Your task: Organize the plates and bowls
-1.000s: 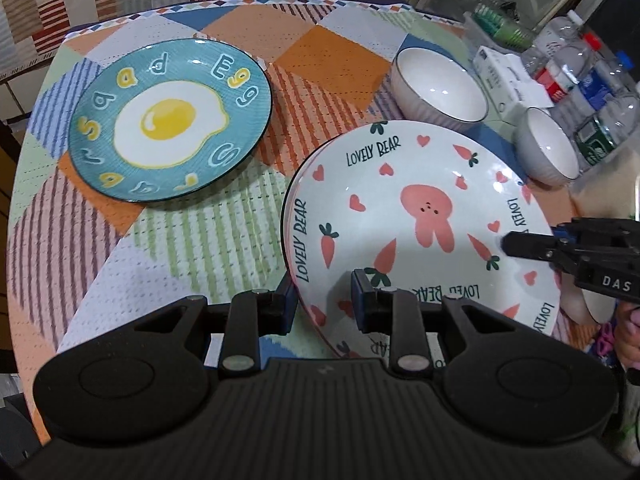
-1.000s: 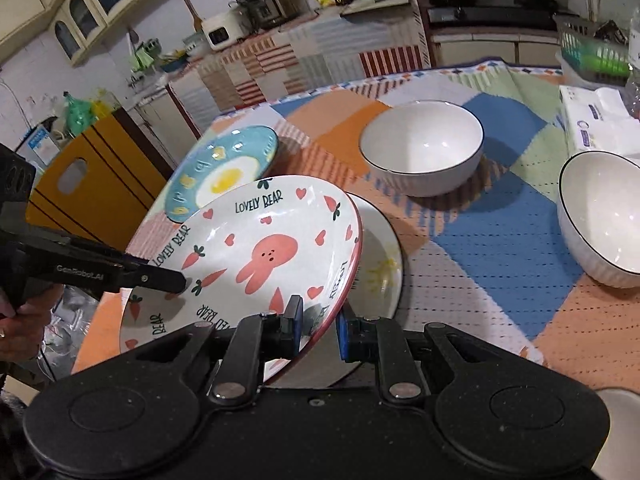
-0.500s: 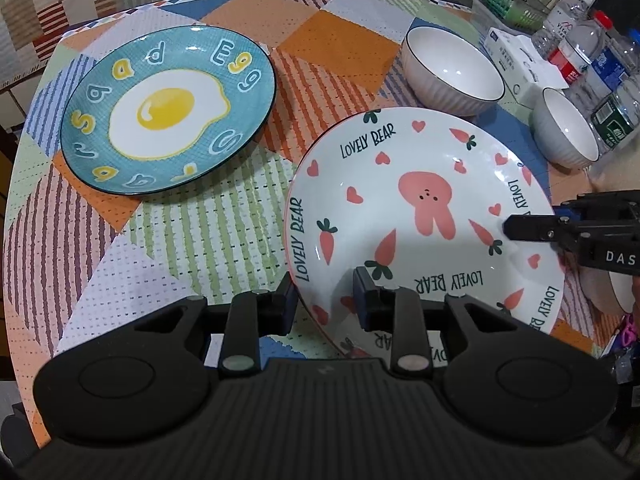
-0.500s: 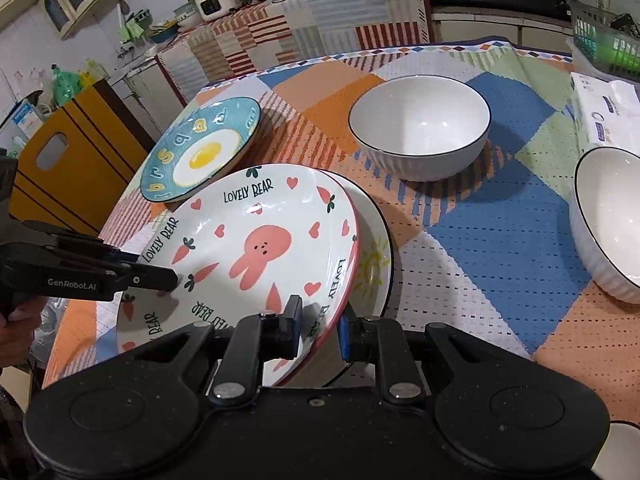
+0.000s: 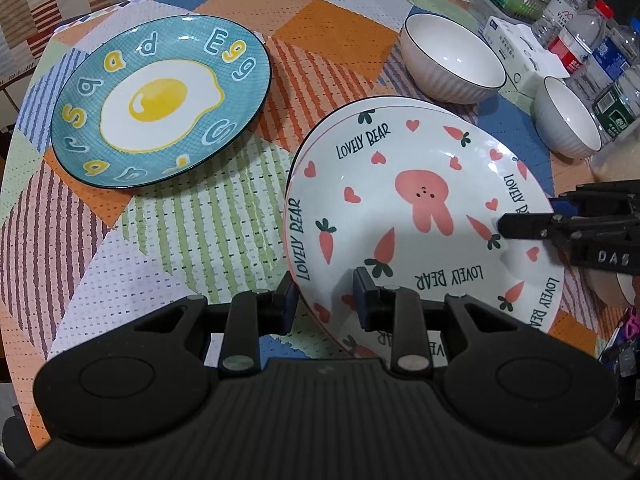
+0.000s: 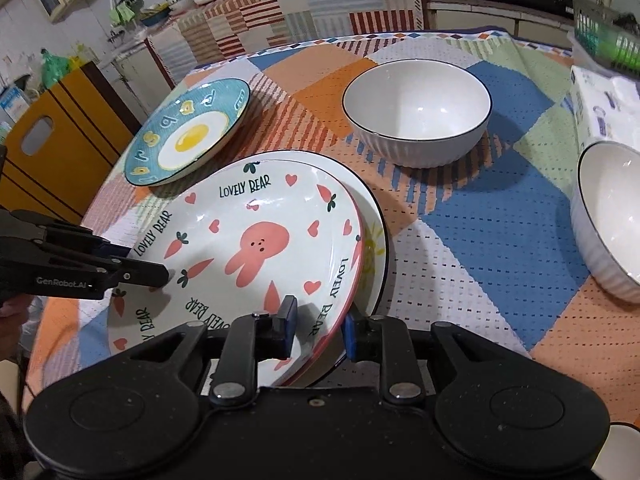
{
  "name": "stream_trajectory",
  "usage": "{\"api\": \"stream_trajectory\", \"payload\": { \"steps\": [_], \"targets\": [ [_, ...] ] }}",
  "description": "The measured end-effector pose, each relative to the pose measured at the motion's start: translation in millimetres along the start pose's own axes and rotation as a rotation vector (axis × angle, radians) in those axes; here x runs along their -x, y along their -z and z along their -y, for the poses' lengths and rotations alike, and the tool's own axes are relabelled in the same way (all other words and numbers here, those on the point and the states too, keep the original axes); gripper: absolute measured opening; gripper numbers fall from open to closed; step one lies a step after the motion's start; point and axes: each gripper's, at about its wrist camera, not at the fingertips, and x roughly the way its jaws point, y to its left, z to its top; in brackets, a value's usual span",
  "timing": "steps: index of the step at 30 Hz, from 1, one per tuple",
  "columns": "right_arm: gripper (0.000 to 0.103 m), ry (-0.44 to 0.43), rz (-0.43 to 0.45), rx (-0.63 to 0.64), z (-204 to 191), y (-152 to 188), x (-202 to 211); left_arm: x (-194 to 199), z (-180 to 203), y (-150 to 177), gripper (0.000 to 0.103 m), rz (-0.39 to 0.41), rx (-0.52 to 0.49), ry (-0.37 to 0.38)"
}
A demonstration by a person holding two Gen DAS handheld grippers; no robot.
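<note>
I've lowered the Lovely Bear plate [image 6: 256,240] onto the black-rimmed plate [image 6: 374,248] on the tabletop [image 6: 480,240]. My left gripper [image 5: 324,300] and right gripper [image 6: 318,330] now straddle its rim, jaws loosened; stacking looks nearly done.

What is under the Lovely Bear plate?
Under the Lovely Bear plate lies a white plate with a dark rim. Only its right edge and a yellow sun-like drawing show; the rest is covered.
</note>
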Motion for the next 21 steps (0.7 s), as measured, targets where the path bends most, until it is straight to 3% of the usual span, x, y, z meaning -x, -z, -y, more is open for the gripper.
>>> {"api": "stream_trajectory", "payload": {
  "steps": [4,12,16,21],
  "targets": [
    [0.039,0.125,-0.040,0.049,-24.4,-6.0,-1.6,1.2,-4.0,-1.1,0.027,-0.004,0.010,0.018],
    [0.036,0.356,-0.081,0.226,-47.0,-9.2,-15.8,5.1,-8.6,-0.5,0.025,-0.013,0.039,0.057],
    [0.035,0.360,-0.059,0.207,-44.7,-8.7,-14.8,11.9,-11.4,-1.3,0.025,-0.007,0.053,0.066],
    [0.033,0.305,0.024,0.200,-55.9,-12.9,14.3,40.5,-20.7,-7.4,0.025,0.042,0.051,0.005]
  ]
}}
